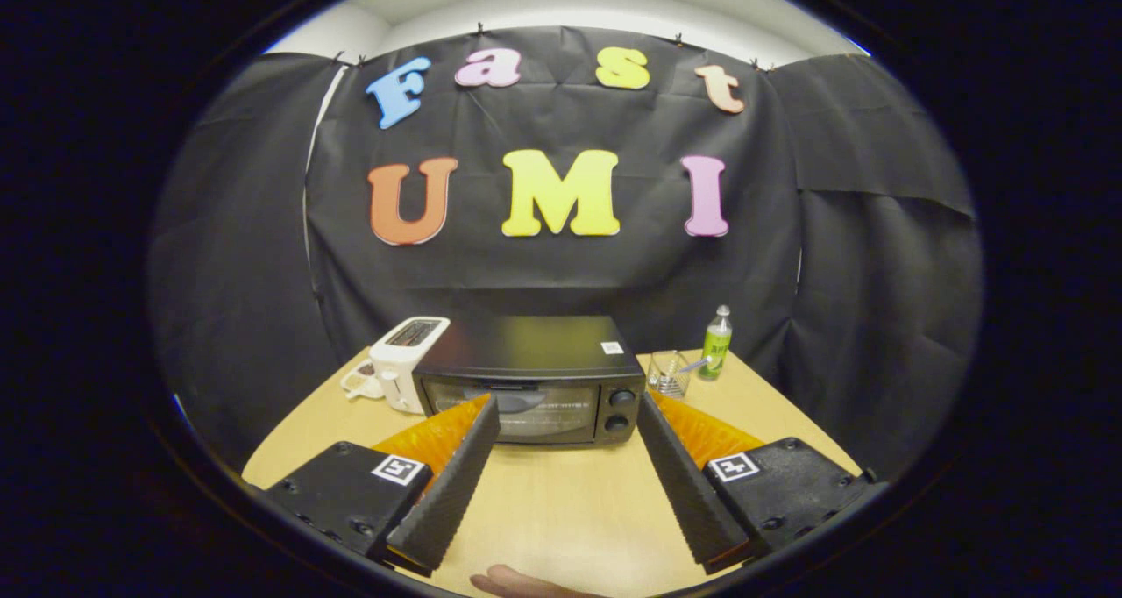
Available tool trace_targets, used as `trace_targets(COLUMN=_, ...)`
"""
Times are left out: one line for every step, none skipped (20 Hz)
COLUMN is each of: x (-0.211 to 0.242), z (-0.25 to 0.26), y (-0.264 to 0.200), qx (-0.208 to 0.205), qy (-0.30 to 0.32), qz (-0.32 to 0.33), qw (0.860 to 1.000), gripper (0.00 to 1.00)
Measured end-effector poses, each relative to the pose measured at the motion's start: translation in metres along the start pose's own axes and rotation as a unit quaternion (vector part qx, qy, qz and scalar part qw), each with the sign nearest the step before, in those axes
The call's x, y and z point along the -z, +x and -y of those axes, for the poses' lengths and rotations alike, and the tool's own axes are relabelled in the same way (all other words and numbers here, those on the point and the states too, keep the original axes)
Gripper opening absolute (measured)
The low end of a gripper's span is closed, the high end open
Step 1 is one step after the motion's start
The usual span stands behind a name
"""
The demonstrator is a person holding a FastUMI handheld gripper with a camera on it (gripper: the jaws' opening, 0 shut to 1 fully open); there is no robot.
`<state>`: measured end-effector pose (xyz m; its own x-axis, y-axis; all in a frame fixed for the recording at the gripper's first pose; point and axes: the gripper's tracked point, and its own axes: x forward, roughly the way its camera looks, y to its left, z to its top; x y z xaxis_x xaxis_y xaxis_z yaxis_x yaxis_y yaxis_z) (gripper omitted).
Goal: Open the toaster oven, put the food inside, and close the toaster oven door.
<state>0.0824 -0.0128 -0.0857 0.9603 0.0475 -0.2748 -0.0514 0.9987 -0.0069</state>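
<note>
Black cloth wall is hanging across the back of the booth, with a pale ceiling showing above it in the upper part of the frame.

Desk (561, 510): light wood top, filling the lower middle of the frame and carrying everything listed below.

Oven (530, 379): black toaster oven, sitting at the centre of the desk with its glass door facing the camera and standing shut; two knobs are showing down its right side. It is lying beyond the fingertips, apart from them.

Toaster (406, 359): white, standing just beside the oven's left side.

Glass (669, 373): clear, standing right of the oven, something thin resting in it.

Bottle (716, 344): green with a pale cap, standing upright just right of the glass, near the wall.

Hand-held gripper (568, 414): its two fingers are rising from the lower left and lower right of the frame, spread wide apart, gripping nothing, with bare desk lying between them.

Fingertip (517, 583): a person's, just showing at the bottom centre of the frame.
</note>
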Motion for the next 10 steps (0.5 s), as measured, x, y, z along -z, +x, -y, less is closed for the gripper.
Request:
trace_targets(x=0.011, z=-0.003, y=0.007, qx=-0.011, qy=-0.002, qz=-0.026, qw=1.000, gripper=1.00)
trace_targets(x=0.023, z=-0.005, y=0.013, qx=-0.021, qy=-0.005, qz=-0.049, qw=0.999, gripper=1.00)
trace_targets(x=0.032, z=-0.007, y=0.018, qx=-0.029, qy=-0.009, qz=-0.069, qw=0.997, gripper=1.00)
trace_targets(x=0.041, z=-0.009, y=0.020, qx=-0.038, qy=-0.012, qz=-0.086, qw=0.996, gripper=1.00)
trace_targets(x=0.049, z=-0.014, y=0.023, qx=-0.050, qy=-0.011, qz=-0.103, qw=0.993, gripper=1.00)
trace_targets(x=0.059, z=-0.021, y=0.025, qx=-0.067, qy=-0.006, qz=-0.123, qw=0.990, gripper=1.00)
trace_targets(x=0.068, z=-0.029, y=0.024, qx=-0.086, qy=0.002, qz=-0.144, qw=0.986, gripper=1.00)
trace_targets(x=0.076, z=-0.035, y=0.023, qx=-0.100, qy=0.010, qz=-0.164, qw=0.981, gripper=1.00)
trace_targets(x=0.082, z=-0.039, y=0.022, qx=-0.108, qy=0.013, qz=-0.178, qw=0.978, gripper=1.00)
trace_targets(x=0.086, z=-0.044, y=0.022, qx=-0.118, qy=0.011, qz=-0.189, qw=0.975, gripper=1.00)
